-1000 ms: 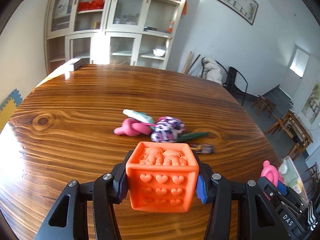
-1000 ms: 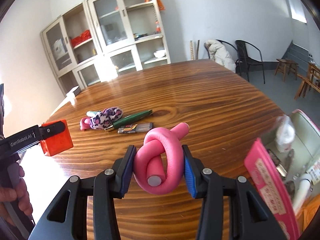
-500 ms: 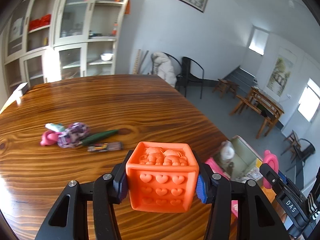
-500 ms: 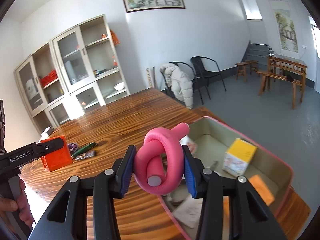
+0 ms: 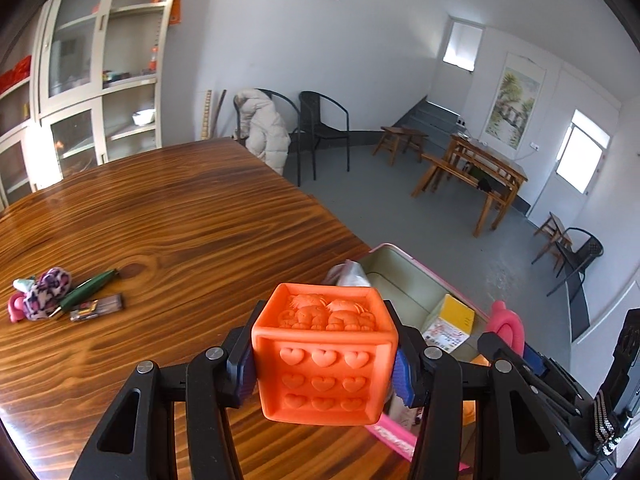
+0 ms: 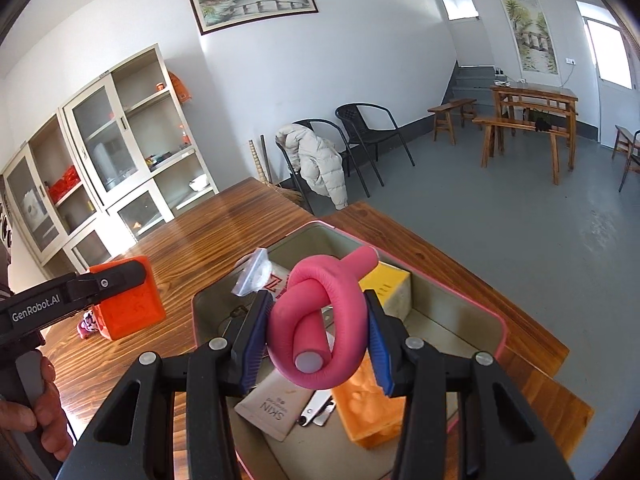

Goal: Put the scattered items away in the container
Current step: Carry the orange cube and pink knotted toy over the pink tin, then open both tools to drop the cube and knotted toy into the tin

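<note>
- Left tongs (image 5: 324,364) clamped on orange cube (image 5: 325,354) with heart embossing, held above the table (image 5: 180,232) edge, just beside the container (image 5: 404,276).
- Right tongs (image 6: 316,338) gripping knotted pink foam roller (image 6: 320,320), held over the open container (image 6: 460,308).
- Container sits at table corner; holds yellow box (image 6: 390,288), orange block (image 6: 370,408), white sachet (image 6: 276,404), clear bag (image 6: 254,274).
- Scattered on table, well apart from container: green pen (image 5: 86,288), patterned plush (image 5: 46,292), small dark pack (image 5: 98,306).
</note>
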Demonstrator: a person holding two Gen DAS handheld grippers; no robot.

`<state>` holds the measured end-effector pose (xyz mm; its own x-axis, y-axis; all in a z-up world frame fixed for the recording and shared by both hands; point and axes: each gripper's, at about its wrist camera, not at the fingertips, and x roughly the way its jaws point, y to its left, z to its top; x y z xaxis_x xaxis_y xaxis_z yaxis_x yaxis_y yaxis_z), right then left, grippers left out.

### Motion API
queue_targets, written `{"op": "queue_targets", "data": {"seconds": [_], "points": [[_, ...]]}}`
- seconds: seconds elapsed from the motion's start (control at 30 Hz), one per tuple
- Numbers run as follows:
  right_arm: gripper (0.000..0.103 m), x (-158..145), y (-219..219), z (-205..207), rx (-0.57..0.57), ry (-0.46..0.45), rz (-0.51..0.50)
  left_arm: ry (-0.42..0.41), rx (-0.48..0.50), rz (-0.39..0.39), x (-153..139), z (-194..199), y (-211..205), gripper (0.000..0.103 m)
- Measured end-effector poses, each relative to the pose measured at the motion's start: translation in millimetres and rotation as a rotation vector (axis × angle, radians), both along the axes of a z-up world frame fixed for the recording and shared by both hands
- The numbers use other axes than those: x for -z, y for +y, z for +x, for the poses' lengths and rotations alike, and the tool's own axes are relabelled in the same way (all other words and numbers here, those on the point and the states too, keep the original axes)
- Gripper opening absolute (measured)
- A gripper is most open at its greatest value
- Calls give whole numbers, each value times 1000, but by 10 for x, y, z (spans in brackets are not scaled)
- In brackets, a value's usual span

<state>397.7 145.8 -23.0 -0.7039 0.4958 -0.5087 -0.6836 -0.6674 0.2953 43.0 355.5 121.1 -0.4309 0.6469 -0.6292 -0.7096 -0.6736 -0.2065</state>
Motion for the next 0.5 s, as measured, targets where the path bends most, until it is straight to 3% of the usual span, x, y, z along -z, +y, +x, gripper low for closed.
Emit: {"op": "queue_targets", "data": {"seconds": [0.4,0.47,0.5], "points": [[50,18,102,80,42,-9,14,-4,101,8,8,146,438,55],[56,17,110,93,64,-10,13,-7,126,10,7,162,504,66],[66,15,117,106,75,-11,11,0,125,16,-5,174,512,84]]}}
